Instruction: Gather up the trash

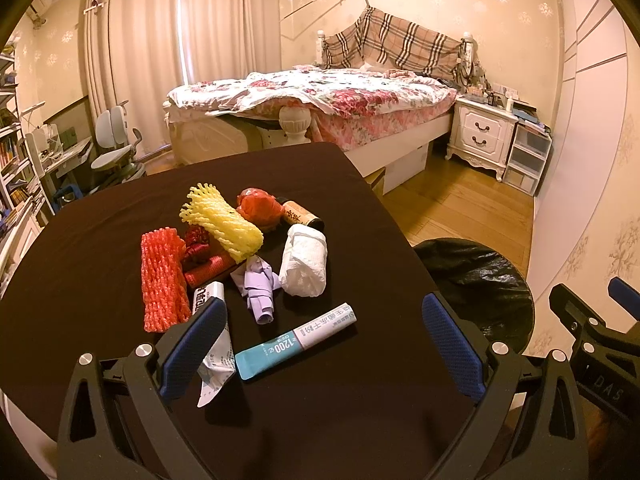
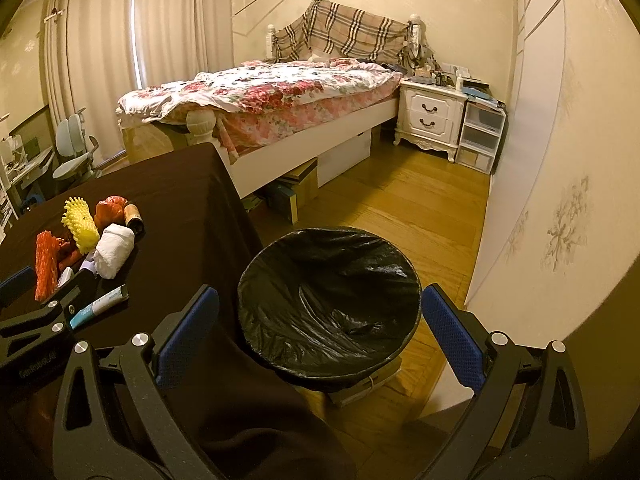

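Left wrist view shows the left gripper (image 1: 324,344), jaws apart and empty, above the teal-and-white packet (image 1: 296,342) on the bench (image 1: 100,240). The right gripper (image 2: 320,344), jaws apart, hangs over the lined bin (image 2: 328,300). Best to straddle the packet's middle, then close squarely.

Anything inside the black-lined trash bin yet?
The trash bin shows only its crumpled black liner in the right wrist view; no trash is visible. The near inner wall is hidden below the rim, so that part is unchecked.
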`<move>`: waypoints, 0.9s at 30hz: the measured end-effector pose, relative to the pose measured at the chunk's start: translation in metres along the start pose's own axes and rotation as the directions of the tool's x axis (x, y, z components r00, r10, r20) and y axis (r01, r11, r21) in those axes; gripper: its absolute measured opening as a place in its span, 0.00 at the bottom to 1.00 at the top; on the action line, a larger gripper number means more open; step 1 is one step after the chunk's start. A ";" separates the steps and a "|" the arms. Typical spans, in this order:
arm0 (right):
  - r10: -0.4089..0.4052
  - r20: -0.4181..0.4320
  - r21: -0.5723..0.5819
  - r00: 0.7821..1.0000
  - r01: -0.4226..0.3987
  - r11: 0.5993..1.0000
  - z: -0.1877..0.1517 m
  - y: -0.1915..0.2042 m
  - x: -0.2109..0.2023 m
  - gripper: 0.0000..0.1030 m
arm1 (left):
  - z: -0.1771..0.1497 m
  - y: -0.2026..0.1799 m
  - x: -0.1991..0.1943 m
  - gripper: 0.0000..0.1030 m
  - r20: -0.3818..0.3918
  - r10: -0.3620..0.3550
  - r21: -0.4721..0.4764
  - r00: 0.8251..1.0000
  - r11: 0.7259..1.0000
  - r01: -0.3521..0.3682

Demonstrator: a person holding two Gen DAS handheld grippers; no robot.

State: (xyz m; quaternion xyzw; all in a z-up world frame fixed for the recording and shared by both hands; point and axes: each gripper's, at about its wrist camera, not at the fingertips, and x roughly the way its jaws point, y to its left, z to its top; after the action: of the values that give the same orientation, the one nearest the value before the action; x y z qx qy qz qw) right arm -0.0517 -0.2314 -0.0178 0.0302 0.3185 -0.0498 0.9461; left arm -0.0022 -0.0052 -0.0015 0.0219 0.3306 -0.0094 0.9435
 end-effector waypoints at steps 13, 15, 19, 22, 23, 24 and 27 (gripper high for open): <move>0.001 -0.001 0.002 1.000 -0.001 1.000 0.001 0.000 0.001 0.96 | -0.003 -0.003 0.000 0.95 -0.003 -0.001 0.001 1.000 1.000 0.001; 0.001 -0.003 0.003 1.000 -0.001 1.000 0.000 -0.001 0.001 0.96 | -0.004 -0.003 0.000 0.95 -0.003 -0.003 0.000 1.000 1.000 0.003; 0.002 -0.003 0.005 1.000 -0.002 1.000 0.001 -0.003 0.001 0.96 | -0.003 -0.003 0.001 0.95 -0.003 -0.001 0.001 1.000 1.000 0.001; 0.002 -0.005 0.005 1.000 -0.002 1.000 0.001 -0.003 0.001 0.96 | -0.004 -0.004 0.000 0.95 -0.007 -0.002 -0.003 1.000 1.000 0.002; 0.002 -0.005 0.006 1.000 -0.002 1.000 0.002 -0.001 0.001 0.96 | -0.003 -0.003 0.001 0.95 -0.006 -0.001 -0.002 1.000 1.000 0.001; 0.002 -0.007 0.007 1.000 -0.002 1.000 0.001 -0.002 0.002 0.96 | -0.005 -0.003 0.002 0.95 -0.006 -0.001 -0.003 1.000 1.000 0.001; -0.002 -0.014 0.009 1.000 0.002 1.000 -0.002 -0.006 0.005 0.96 | -0.006 -0.005 0.000 0.95 -0.009 -0.005 -0.005 1.000 1.000 0.005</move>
State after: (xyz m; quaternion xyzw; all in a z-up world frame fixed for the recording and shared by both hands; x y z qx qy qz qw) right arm -0.0502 -0.2376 -0.0227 0.0347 0.3248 -0.0518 0.9437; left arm -0.0059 -0.0098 -0.0066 0.0188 0.3348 -0.0107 0.9420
